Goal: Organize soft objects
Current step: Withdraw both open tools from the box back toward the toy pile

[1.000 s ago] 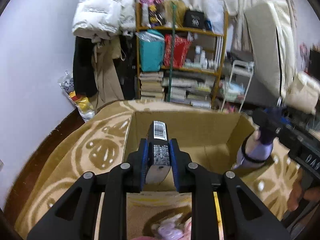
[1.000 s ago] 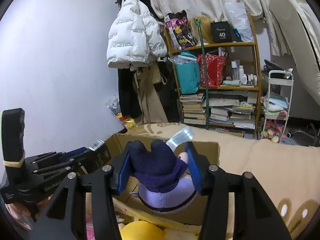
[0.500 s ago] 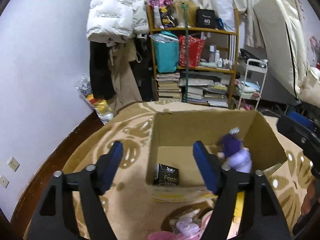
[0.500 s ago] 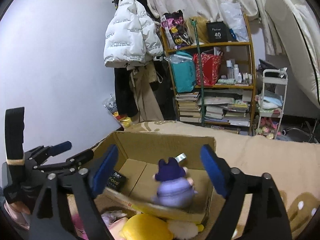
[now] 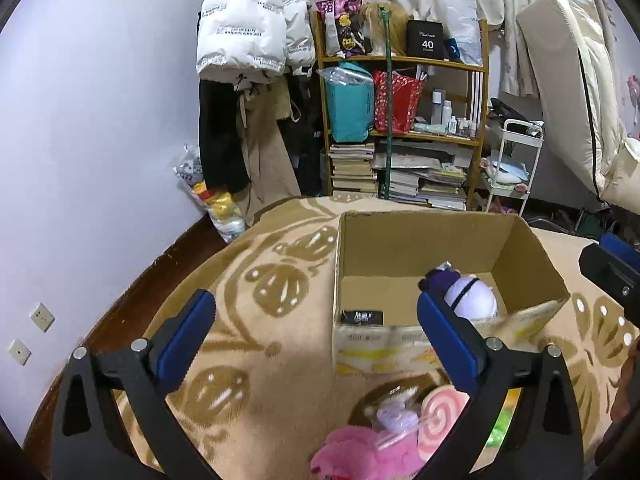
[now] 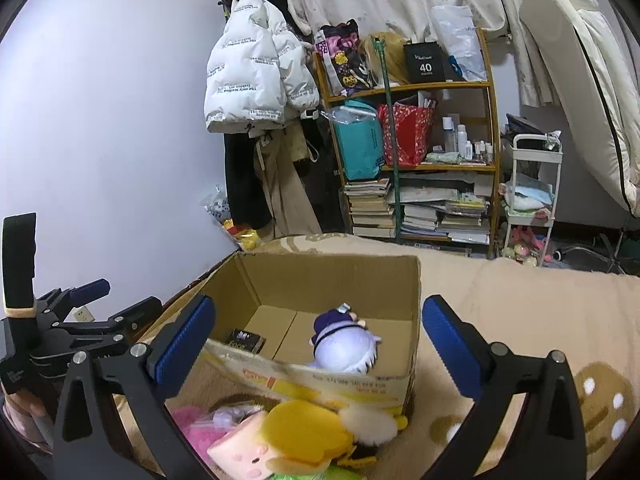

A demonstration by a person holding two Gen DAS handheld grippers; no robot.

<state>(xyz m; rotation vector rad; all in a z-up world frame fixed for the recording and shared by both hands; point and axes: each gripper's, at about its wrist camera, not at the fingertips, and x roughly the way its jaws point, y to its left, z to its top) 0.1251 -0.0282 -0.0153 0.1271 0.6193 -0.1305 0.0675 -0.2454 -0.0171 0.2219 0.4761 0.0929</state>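
Both drops done: left gripper (image 5: 316, 336) and right gripper (image 6: 320, 344) now spread empty, black packet (image 6: 245, 340) and purple plush doll (image 6: 346, 346) lying mid-frame inside cardboard box (image 6: 332, 276); pile at bottom remains.

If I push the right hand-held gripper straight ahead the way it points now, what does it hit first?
Most likely the cardboard box. The right hand-held gripper is open and aimed into its open top, so the near wall or the purple plush doll inside comes first; depth is unclear.
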